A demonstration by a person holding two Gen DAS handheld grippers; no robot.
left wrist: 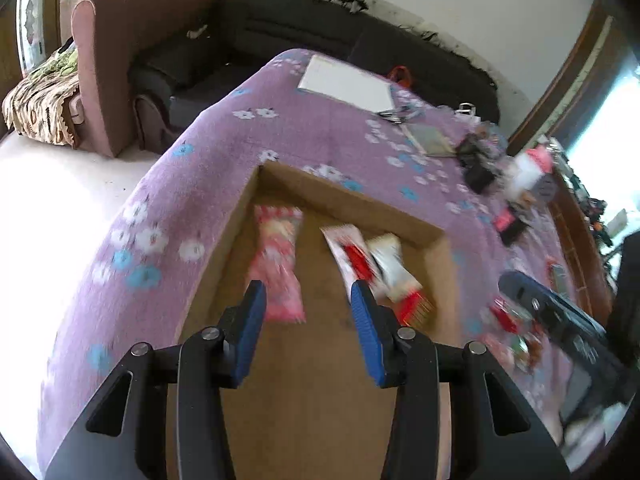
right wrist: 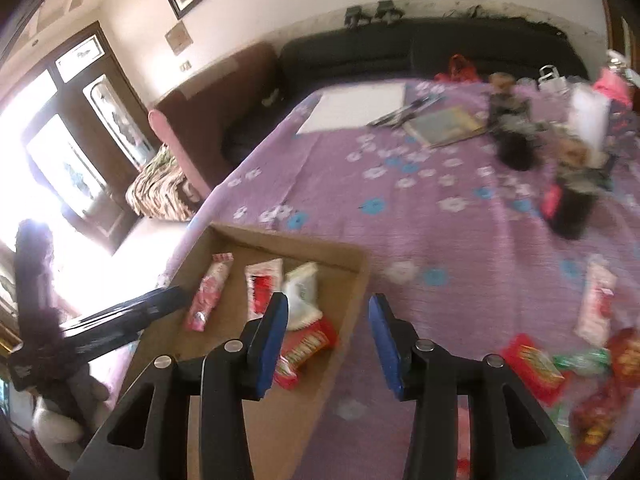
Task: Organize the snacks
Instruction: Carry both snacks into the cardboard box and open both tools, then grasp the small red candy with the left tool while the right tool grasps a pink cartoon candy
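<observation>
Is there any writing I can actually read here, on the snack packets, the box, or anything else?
None can be read.
Snack packets in the box: print blurred.
Loose packets on the purple cloth: blurred.
Cardboard box: no print visible.
Booklet: too small.

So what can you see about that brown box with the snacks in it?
The cardboard box is plain brown, shallow and open-topped, with low walls. It sits flat near the edge of the purple flowered blanket. Inside lie a pink packet, a red-and-white packet, a white packet and a red packet, loosely side by side.
</observation>
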